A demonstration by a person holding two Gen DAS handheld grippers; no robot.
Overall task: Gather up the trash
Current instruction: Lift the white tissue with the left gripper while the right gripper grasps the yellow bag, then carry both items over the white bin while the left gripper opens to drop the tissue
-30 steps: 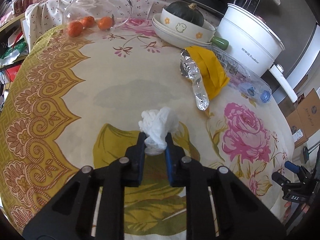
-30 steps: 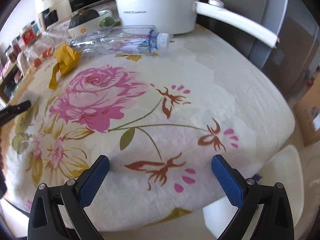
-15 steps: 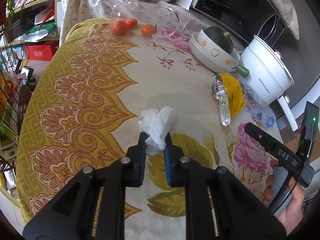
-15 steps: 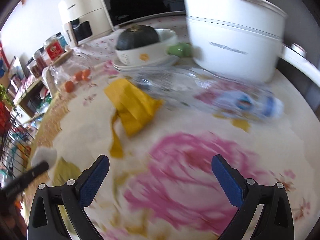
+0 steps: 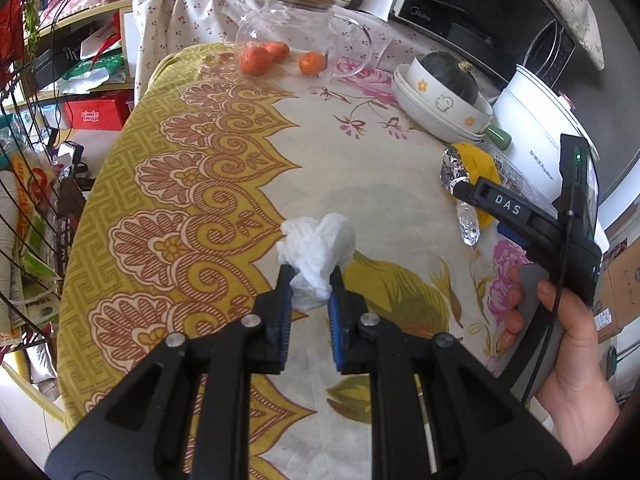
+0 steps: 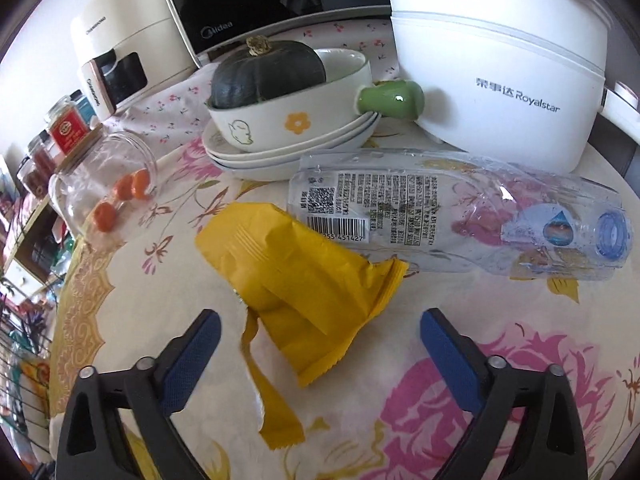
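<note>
Our left gripper clenches a crumpled tissue above the tabletop. Our right gripper, jaws spread wide, hovers at a yellow wrapper.

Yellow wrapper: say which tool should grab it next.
Right. The right tool is open with the yellow wrapper lying between its fingers on the tablecloth. The left tool is shut on the crumpled tissue, farther away.

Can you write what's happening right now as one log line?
left gripper: shut on tissue | right gripper: open, facing yellow wrapper
</note>
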